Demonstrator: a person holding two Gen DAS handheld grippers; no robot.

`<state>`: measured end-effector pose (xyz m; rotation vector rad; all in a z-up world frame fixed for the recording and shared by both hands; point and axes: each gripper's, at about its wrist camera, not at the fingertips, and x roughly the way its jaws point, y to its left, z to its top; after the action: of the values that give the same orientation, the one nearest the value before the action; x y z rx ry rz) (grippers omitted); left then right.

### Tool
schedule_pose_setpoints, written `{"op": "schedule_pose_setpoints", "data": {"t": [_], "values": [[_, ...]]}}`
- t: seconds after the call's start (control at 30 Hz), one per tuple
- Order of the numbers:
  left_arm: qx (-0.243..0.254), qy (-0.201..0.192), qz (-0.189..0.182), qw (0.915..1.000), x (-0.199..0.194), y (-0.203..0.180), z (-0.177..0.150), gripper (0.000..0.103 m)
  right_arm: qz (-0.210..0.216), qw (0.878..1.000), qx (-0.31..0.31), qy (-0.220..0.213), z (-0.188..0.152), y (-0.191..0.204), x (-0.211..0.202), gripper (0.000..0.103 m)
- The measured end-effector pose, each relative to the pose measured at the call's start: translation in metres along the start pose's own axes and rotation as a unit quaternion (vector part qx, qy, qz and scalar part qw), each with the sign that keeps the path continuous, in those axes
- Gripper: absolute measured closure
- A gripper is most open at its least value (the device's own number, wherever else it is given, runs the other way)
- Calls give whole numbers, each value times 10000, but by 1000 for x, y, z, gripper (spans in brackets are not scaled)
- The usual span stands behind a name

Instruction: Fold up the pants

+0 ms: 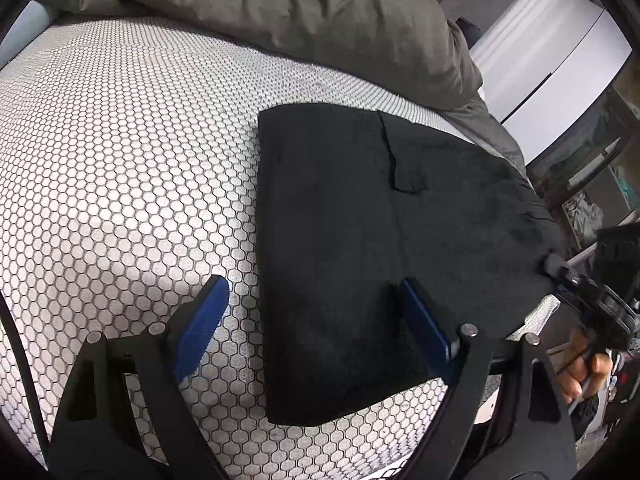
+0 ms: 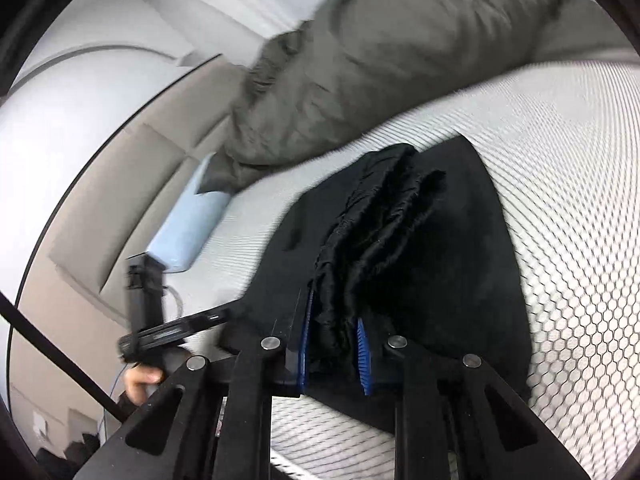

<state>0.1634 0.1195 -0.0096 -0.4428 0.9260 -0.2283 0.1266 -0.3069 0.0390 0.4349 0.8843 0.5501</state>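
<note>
The black pants [image 1: 384, 248] lie folded into a rough rectangle on a bed [image 1: 120, 168] whose cover has a white honeycomb pattern. In the left wrist view they fill the middle and right of the frame, with one edge running close to the bed's right side. A grey-green duvet [image 1: 320, 12] is bunched along the top of the frame, beyond the pants and apart from them.

The left claw [image 1: 316, 320] stands wide open at the bottom of that view. One blue pad [image 1: 204, 328] hangs over bare bed cover just left of the pants; the other sits above the dark cloth. Nothing is held between them.

In the right wrist view, the right claw [image 2: 334, 354] is at the lower middle, its jaws drawn close together on a gathered bunch of the pants' edge [image 2: 372, 248]. The crumpled cloth stands up between the blue pads while the rest of the pants spreads flat toward the upper right. This view is blurred.

At the lower right of the left wrist view, a hand [image 1: 588, 368] grips the right claw's handle at the bed's edge. At the lower left of the right wrist view, the left claw's body and a bit of the other hand [image 2: 140, 380] show, with a pale blue pillow [image 2: 188, 228] above them.
</note>
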Motion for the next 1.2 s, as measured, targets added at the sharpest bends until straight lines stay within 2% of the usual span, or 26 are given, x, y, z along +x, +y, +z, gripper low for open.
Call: {"op": "schedule_pose_setpoints", "data": {"t": [0.17,0.27,0.37,0.5,0.63,0.73,0.8,1.0,1.1,1.2], "values": [[22,23,-50,10000,-8,2,-3,18,-80,9999,5,-65,-10,16,-18,85],[120,114,11,9999,-5,-2,-7,18,-418,9989,221,11,-21,-9,-15,85],[144,213,110,9996,2,-2,-10,18,-523,9954,715,372,-33,-45,7,84],[133,325,251,9991,10,-2,-10,17,-823,9934,559,575,-36,-49,18,79],[311,334,403,9981,15,-8,-10,16,-1077,9933,116,411,-32,-30,7,47],[403,365,502,9973,19,-9,-12,16,-1158,9932,39,81,-27,-31,-10,36],[404,407,525,9970,23,-10,-11,15,-1253,9921,94,7,-18,-36,-11,35],[354,488,378,9975,29,-8,-9,14,-1561,9864,303,413,-15,-60,21,34],[391,536,321,9973,37,-10,-8,13,-1685,9847,75,427,-16,-56,25,34],[472,534,371,9968,41,-16,-6,12,-1993,9788,-193,427,-18,-52,25,34]]}}
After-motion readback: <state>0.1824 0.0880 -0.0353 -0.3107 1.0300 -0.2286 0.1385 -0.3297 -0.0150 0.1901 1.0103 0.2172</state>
